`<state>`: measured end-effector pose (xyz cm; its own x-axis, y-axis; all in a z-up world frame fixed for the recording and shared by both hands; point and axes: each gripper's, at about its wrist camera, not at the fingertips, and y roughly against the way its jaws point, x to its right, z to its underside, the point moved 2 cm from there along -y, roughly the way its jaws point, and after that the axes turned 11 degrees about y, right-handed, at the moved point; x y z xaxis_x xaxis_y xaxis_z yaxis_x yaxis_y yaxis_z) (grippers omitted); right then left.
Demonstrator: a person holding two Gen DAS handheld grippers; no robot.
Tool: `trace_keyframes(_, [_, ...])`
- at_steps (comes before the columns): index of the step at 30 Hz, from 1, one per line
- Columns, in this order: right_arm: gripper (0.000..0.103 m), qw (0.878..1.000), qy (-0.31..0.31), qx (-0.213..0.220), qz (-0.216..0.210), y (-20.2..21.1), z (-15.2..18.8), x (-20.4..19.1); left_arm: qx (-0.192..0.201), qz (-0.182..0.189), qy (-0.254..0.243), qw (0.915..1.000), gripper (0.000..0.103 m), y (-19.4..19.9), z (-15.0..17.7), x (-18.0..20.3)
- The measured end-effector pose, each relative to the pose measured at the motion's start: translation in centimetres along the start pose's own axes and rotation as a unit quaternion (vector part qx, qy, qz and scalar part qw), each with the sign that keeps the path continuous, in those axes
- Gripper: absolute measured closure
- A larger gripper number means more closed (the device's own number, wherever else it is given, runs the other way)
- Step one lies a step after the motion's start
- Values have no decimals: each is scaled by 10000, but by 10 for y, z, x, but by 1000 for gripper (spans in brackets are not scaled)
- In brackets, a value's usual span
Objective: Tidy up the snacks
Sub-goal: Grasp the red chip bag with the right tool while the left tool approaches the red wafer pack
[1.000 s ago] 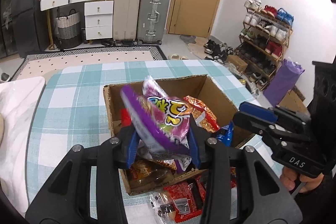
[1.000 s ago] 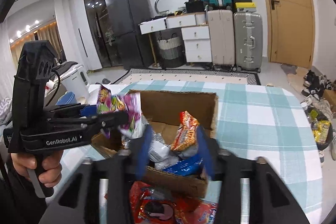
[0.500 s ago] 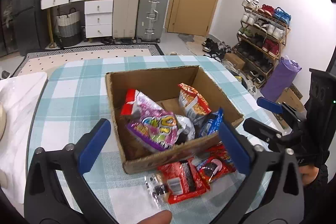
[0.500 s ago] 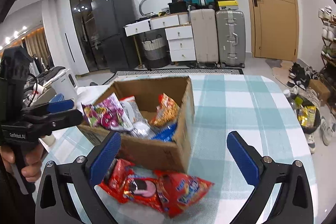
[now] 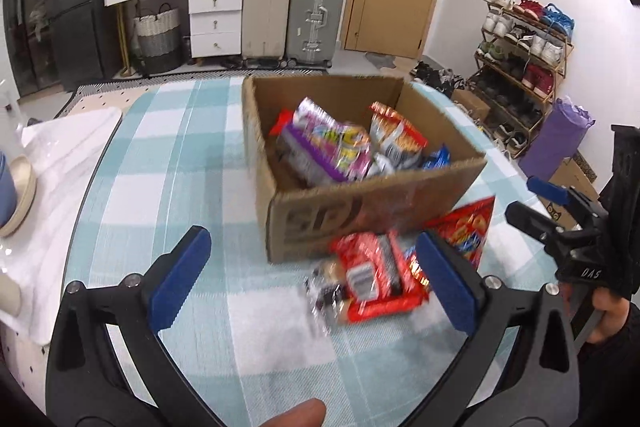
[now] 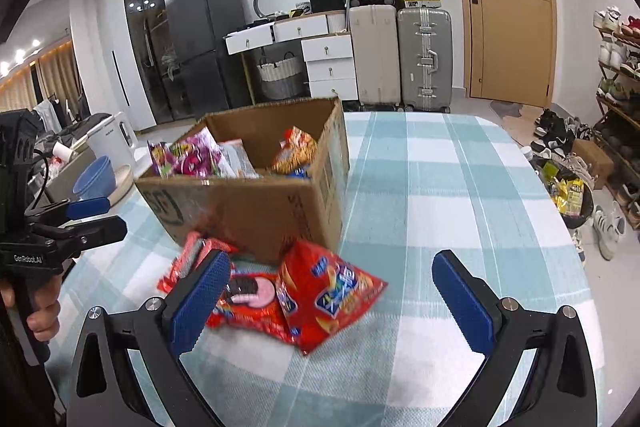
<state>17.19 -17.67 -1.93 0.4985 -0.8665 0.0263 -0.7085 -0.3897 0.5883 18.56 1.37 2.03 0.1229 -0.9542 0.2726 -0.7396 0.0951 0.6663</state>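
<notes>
A cardboard box (image 5: 372,203) stands on the checked table and holds several snack bags, with a purple bag (image 5: 328,147) on top; the box also shows in the right wrist view (image 6: 256,207). Red snack packs (image 5: 376,275) lie on the table in front of the box. In the right wrist view they are a red cookie pack (image 6: 248,299) and a red chip bag (image 6: 328,295). My left gripper (image 5: 312,279) is open and empty, above the table before the box. My right gripper (image 6: 332,299) is open and empty, just behind the red packs.
Bowls (image 5: 16,191) and a white cloth (image 5: 68,155) sit at the table's left edge. The teal checked tablecloth (image 6: 440,187) stretches to the right of the box. Suitcases, drawers and a shoe rack stand on the floor beyond.
My left gripper opened and dropped the purple bag into the box, then drew back toward me. My right gripper also opened and drew back to the red packs in front of the box.
</notes>
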Motion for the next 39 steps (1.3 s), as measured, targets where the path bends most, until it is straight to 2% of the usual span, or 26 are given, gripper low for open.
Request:
trace_keyframes(7, [1,9998,69,-175,39,-8,10,-2,-271,-148,-42,9995,1,-10,28,-11])
trace_keyframes(13, [1,9983,-200,-540,66,-24,17,4,-374,-193,-38,9991,1,-16,33,-12])
trace_keyframes(16, [1,9970,-330,-691,-63,-33,20,6,-427,-208,-5,9989,1,-19,34,-14])
trace_keyframes(20, [1,9960,-470,-726,-211,-40,22,7,-485,-213,39,9986,1,-24,34,-16])
trace_keyframes(26, [1,9939,-687,-853,-138,-54,24,13,-555,-208,86,9982,1,-29,33,-19])
trace_keyframes(33, [1,9907,-988,-791,-507,-67,25,14,-630,-254,157,9976,1,-38,32,-27])
trace_keyframes(36, [8,9895,-1043,-816,-576,-72,23,12,-631,-264,191,9975,1,-40,31,-29])
trace_keyframes(37, [14,9895,-1043,-808,-590,-73,22,12,-640,-264,209,9974,1,-41,31,-30])
trace_keyframes(39, [17,9887,-1071,-829,-647,-76,20,12,-654,-247,222,9973,1,-42,30,-32])
